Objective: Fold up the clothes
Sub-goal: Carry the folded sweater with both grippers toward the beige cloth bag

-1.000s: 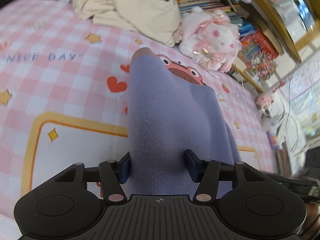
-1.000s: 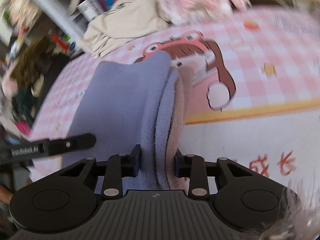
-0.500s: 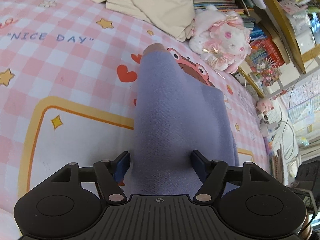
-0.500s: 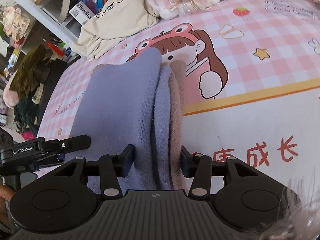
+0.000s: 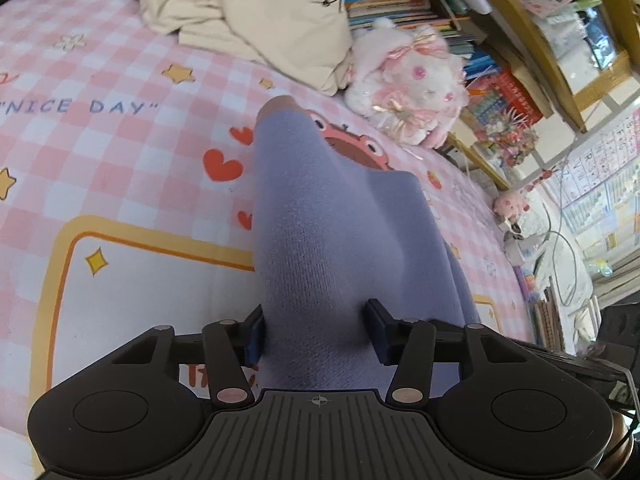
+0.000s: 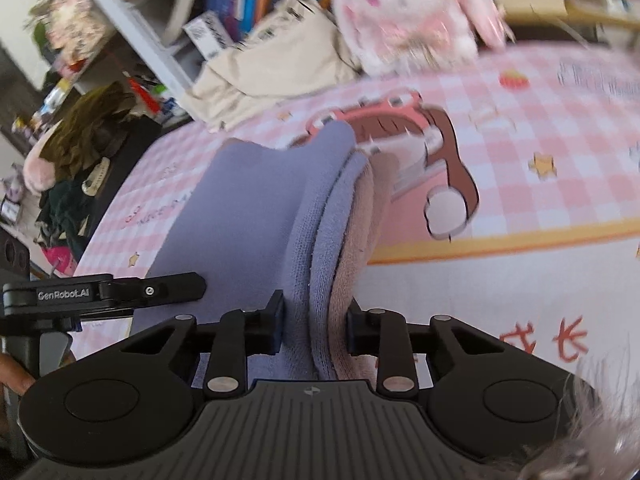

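Lavender knit, a sweater-weight garment [image 5: 336, 240] with a dusty-pink inner face, lies stretched between both tools above the pink checked bedsheet [image 5: 120, 152]. The left gripper [image 5: 316, 332] has its jaws drawn in against a thick bunch of the fabric, gripping it. The right gripper [image 6: 314, 326] is likewise clamped on a doubled edge, where lavender and pink layers [image 6: 352, 264] show stacked side by side. From the right wrist view the left tool [image 6: 104, 292] appears just beside the same cloth, so the two grips sit near each other along one end.

Judgement: the layered edge indicates at least one fold is already in the garment, and the step in hand is carrying or laying over a held end. Whether this end is being lifted to fold over or lowered to finish a fold cannot be settled; the right view is motion-blurred.

The far end [image 5: 280, 108] rests on the sheet near the cartoon print [image 6: 400, 120]. A cream garment [image 5: 256, 12] and a plush toy [image 5: 412, 80] lie beyond, well apart. Any next move calls for level, matched hands so the edges stay aligned, with the grip kept until the cloth is fully supported.
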{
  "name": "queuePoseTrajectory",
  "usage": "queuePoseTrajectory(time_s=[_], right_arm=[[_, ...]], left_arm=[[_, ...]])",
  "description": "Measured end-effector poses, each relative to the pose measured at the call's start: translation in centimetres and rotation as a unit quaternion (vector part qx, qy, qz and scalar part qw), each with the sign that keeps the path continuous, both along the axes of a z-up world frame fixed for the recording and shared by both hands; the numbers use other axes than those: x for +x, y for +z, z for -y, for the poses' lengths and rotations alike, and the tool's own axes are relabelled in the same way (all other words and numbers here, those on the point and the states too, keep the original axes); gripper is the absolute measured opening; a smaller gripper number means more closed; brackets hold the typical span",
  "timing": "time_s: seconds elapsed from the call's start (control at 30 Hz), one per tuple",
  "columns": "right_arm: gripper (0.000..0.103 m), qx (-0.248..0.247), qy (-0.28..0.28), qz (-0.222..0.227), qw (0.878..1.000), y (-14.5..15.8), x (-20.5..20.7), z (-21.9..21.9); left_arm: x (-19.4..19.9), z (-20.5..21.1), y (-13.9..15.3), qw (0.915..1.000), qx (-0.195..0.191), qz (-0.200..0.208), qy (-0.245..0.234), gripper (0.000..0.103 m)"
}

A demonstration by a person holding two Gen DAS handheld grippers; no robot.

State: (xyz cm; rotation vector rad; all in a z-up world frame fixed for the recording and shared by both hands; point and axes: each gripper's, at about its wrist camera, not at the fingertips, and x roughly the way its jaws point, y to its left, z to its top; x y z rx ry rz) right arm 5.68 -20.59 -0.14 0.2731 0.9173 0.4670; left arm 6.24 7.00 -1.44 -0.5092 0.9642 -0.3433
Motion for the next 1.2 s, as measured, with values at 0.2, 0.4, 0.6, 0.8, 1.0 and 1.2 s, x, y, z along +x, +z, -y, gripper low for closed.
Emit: queuePoseTrajectory(time_s=[0.2, 0.4, 0.6, 0.8, 1.0, 1.2], right_arm=[[0.026, -0.019, 0.013, 0.054, 0.998, 1.6, -0.6, -0.6], [0.026, -0.022, 0.016, 0.070, 0.997, 2.8, 0.9, -1.2], [0.026, -0.024, 0.014, 0.070, 0.997, 3.2, 3.1, -1.9], [0.026, -0.026, 0.013, 0.070, 0.997, 3.5, 5.4, -2.6], [0.026, -0.026, 0.012, 0.063, 0.998, 3.2, 8.3, -3.5], [0.026, -0.028, 0.012, 0.058, 0.998, 2.8, 11.0, -4.6]], left_arm=[[0.1, -0.2, 1.5, 0.9995, 0.000, 0.031, -0.004, 0.049], [1.5, -0.5, 2.8, 0.9987, 0.000, 0.051, -0.007, 0.049], [3.2, -0.7, 3.5, 0.9977, 0.012, 0.066, -0.008, 0.049], [5.5, -1.5, 3.1, 0.9978, 0.013, 0.065, -0.001, 0.049], [7.9, -2.5, 2.3, 0.9984, 0.001, 0.056, 0.010, 0.049], [10.3, -3.4, 1.7, 0.9985, -0.001, 0.053, 0.014, 0.049]])
